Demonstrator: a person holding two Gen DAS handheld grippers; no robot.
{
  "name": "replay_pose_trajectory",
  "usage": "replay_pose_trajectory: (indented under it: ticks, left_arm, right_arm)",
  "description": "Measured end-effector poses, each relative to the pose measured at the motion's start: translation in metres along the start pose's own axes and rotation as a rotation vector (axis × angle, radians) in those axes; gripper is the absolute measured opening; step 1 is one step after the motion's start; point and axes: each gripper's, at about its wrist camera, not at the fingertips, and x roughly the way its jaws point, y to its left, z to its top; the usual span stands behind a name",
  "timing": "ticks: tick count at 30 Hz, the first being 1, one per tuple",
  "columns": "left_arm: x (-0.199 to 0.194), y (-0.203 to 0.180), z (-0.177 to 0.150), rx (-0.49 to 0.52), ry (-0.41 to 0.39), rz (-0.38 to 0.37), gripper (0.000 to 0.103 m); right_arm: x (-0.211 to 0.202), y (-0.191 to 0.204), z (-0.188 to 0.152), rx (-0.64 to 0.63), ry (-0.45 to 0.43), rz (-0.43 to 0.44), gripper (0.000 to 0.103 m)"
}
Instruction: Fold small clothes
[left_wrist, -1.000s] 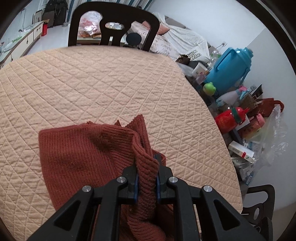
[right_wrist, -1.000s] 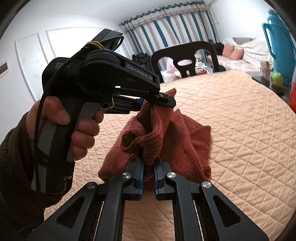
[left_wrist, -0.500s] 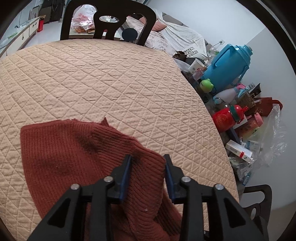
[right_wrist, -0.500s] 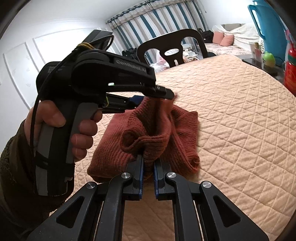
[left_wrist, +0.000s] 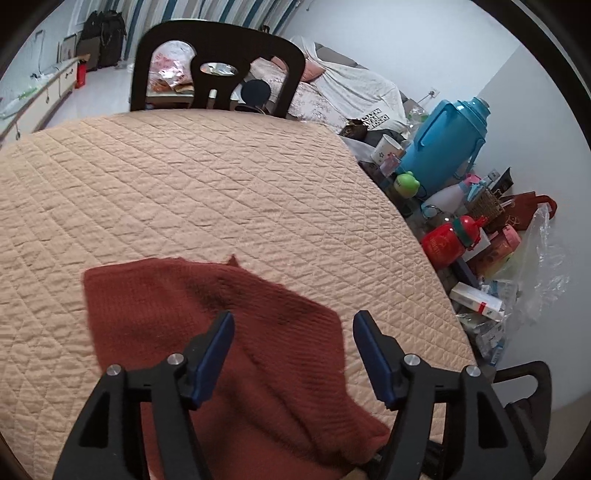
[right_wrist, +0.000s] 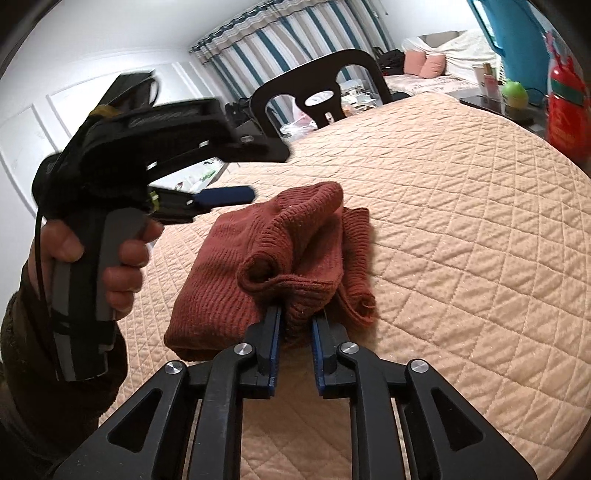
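Observation:
A rust-red knit garment (left_wrist: 177, 306) lies partly folded on the peach quilted table cover (left_wrist: 184, 184). My left gripper (left_wrist: 293, 321) hovers just above it, its jaws opening wide with nothing pinched between them. In the right wrist view the same left gripper (right_wrist: 266, 173) is held by a hand (right_wrist: 122, 258) above the far left edge of the garment (right_wrist: 221, 266). My right gripper (right_wrist: 295, 319) sits at the garment's near edge. Its jaws are opening, and a bunched fold of knit still fills the narrow gap and touches both pads.
A dark wooden chair (left_wrist: 218, 70) stands at the far side of the table. Along the right edge is clutter: a blue thermos jug (left_wrist: 443, 147), a red bottle (left_wrist: 447, 243), boxes and a plastic bag (left_wrist: 543, 266). The quilt (right_wrist: 461, 240) stretches bare to the right.
The left gripper let go of the raised fold and opened wide, and the garment dropped flatter onto the quilt. The right gripper's jaws parted slightly, with knit still between them.

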Motion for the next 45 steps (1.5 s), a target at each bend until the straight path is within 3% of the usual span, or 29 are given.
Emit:
replay_pose_trajectory:
  ticks: [4, 9, 14, 21, 25, 28, 30, 38, 45]
  left_arm:
    - [-0.008, 0.009, -0.010, -0.003, 0.001, 0.029, 0.070]
    - [-0.028, 0.016, -0.025, 0.004, -0.041, 0.058, 0.070]
    - [-0.050, 0.020, -0.036, 0.001, -0.090, 0.051, 0.071]
    - [-0.061, 0.038, -0.057, -0.023, -0.106, 0.102, 0.072]
    - [-0.057, 0.044, -0.068, -0.017, -0.096, 0.131, 0.072]
    - [-0.052, 0.049, -0.075, -0.027, -0.077, 0.121, 0.072]
    - [-0.048, 0.050, -0.080, -0.023, -0.066, 0.129, 0.072]
    - [-0.042, 0.056, -0.093, -0.020, -0.041, 0.151, 0.073]
    - [-0.043, 0.049, -0.105, 0.034, -0.039, 0.206, 0.073]
  right_arm:
    - [-0.012, -0.004, -0.002, 0.010, -0.029, -0.056, 0.023]
    - [-0.036, 0.006, 0.002, -0.045, -0.135, -0.152, 0.023]
    - [-0.035, 0.033, 0.011, -0.158, -0.149, -0.118, 0.023]
    - [0.005, 0.061, 0.018, -0.344, -0.033, -0.041, 0.024]
    - [0.025, 0.049, 0.018, -0.380, 0.021, -0.211, 0.024]
    - [0.037, 0.033, 0.017, -0.347, 0.072, -0.254, 0.024]
    - [0.038, 0.027, 0.014, -0.336, 0.074, -0.254, 0.033]
    - [0.033, 0.021, 0.020, -0.275, 0.083, -0.197, 0.034]
    - [0.008, 0.046, 0.031, -0.353, -0.043, -0.177, 0.034]
